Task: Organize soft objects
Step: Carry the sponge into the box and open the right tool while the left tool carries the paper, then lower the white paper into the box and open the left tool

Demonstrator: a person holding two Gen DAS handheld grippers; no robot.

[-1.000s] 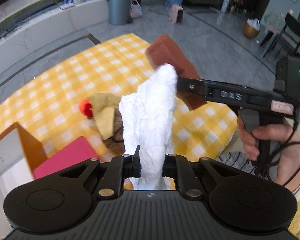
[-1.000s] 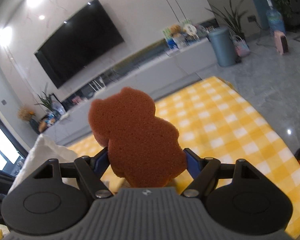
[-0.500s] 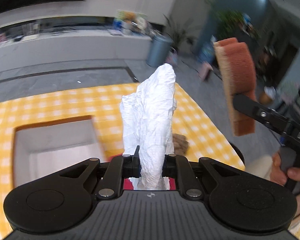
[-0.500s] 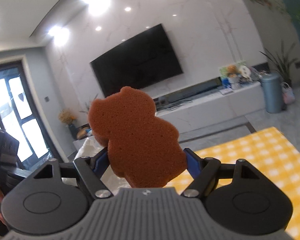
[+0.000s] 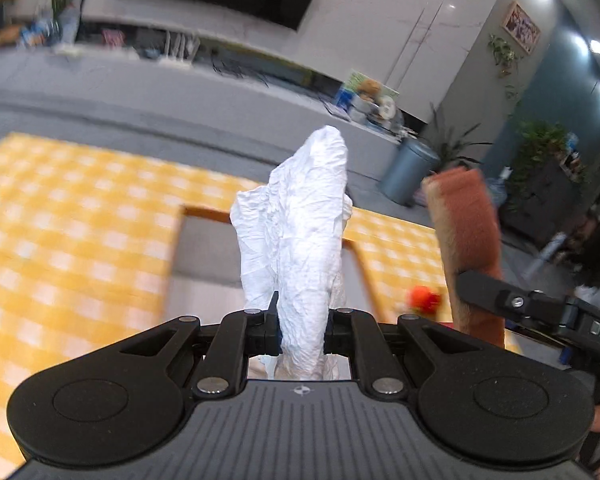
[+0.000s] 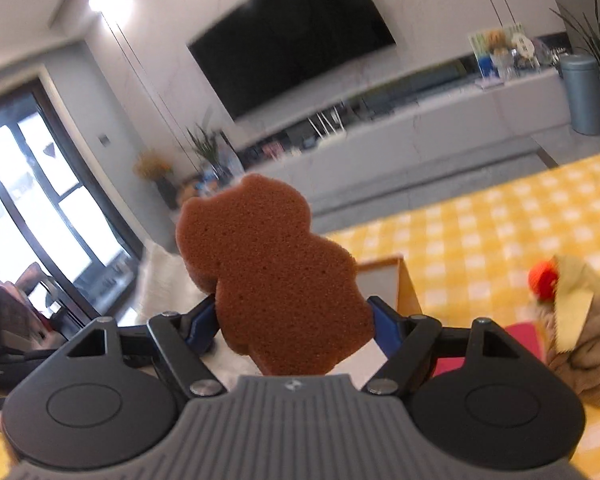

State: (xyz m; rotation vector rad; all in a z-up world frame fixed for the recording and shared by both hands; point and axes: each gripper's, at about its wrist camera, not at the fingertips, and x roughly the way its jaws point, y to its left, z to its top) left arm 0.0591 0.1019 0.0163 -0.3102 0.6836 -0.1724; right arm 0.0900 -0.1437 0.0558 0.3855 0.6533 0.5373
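My left gripper [image 5: 300,320] is shut on a crumpled white cloth [image 5: 296,232] that stands up between its jaws. Behind the cloth, an open wooden-rimmed box [image 5: 204,256] with a pale inside rests on the yellow checked tablecloth [image 5: 68,216]. My right gripper [image 6: 296,320] is shut on a brown bear-shaped sponge [image 6: 268,276], held upright. In the left wrist view that sponge [image 5: 468,236] shows edge-on at the right, above the box's right side. The box's corner [image 6: 384,276] appears behind the sponge in the right wrist view.
A tan plush toy [image 6: 588,328] with a yellow cloth and a red-orange ball [image 6: 542,280] lies on the tablecloth right of the box, beside a pink item [image 6: 516,340]. Beyond the table are a grey floor, a low TV cabinet [image 6: 440,128] and a grey bin [image 5: 408,172].
Both grippers swung left across the table with their loads. The box, earlier at the left edge of the left wrist view, now lies straight ahead under the cloth. The right wrist view dipped back toward the table.
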